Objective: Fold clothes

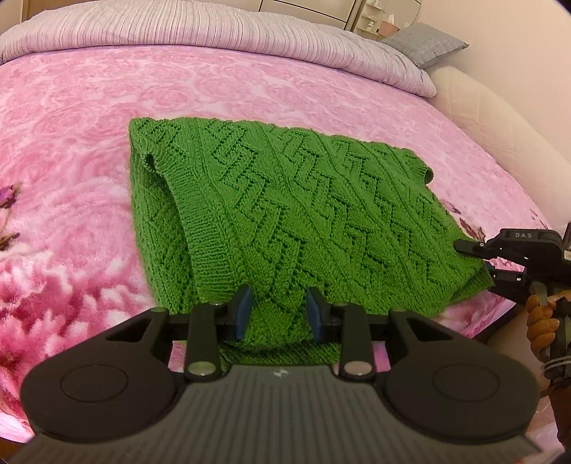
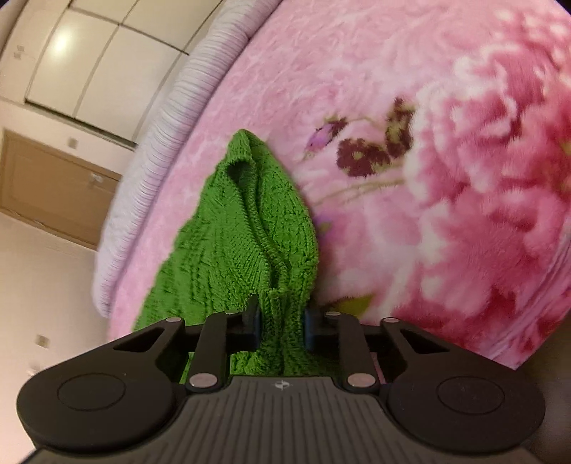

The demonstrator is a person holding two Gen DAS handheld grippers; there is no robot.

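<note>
Item: green cable-knit sweater [image 1: 285,200] on pink floral plush blanket [image 1: 71,142] | left gripper [image 1: 278,314] and right gripper [image 2: 282,324] both clenched on its near hem | lift your corners evenly, keep the edge taut.

Sweater [image 1: 285,214] flat on the blanket [image 1: 71,142], folded quilt [image 1: 214,32] along the far edge, pillow [image 1: 424,44] far right, wardrobe [image 2: 89,60] behind
</note>
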